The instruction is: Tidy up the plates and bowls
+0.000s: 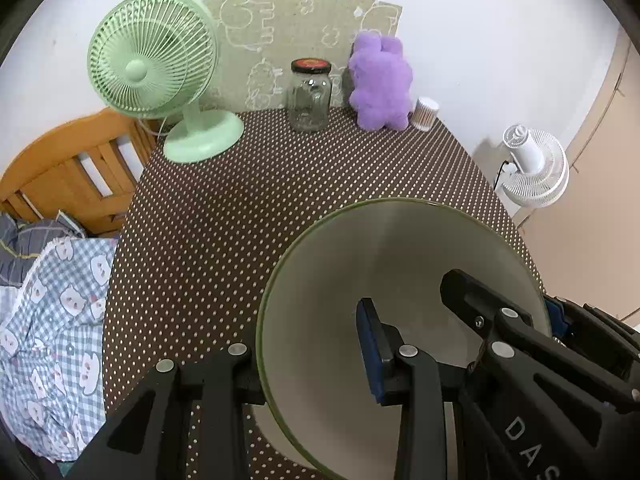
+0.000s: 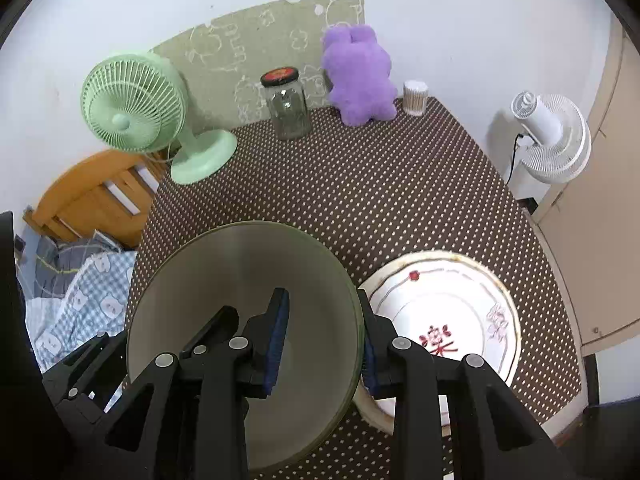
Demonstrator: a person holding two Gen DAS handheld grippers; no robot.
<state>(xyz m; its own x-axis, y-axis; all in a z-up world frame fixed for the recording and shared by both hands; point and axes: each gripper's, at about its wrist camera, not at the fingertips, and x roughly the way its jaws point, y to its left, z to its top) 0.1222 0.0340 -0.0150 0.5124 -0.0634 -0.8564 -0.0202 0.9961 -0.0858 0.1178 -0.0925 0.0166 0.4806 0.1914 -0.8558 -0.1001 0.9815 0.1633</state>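
both grippers' fingers [image 2: 278, 340] clamp the bowl [image 2: 240, 280], which hides part of the plate [image 2: 452, 312].

Readable marks you can find

You see white letters "DAS", cut off, on the other gripper's black arm [image 1: 532, 440], and a red Chinese character on the white plate [image 2: 438, 342].

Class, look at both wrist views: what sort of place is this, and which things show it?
Probably a bedroom at home: checked bedding beside a wooden bed frame, and a dotted tablecloth.
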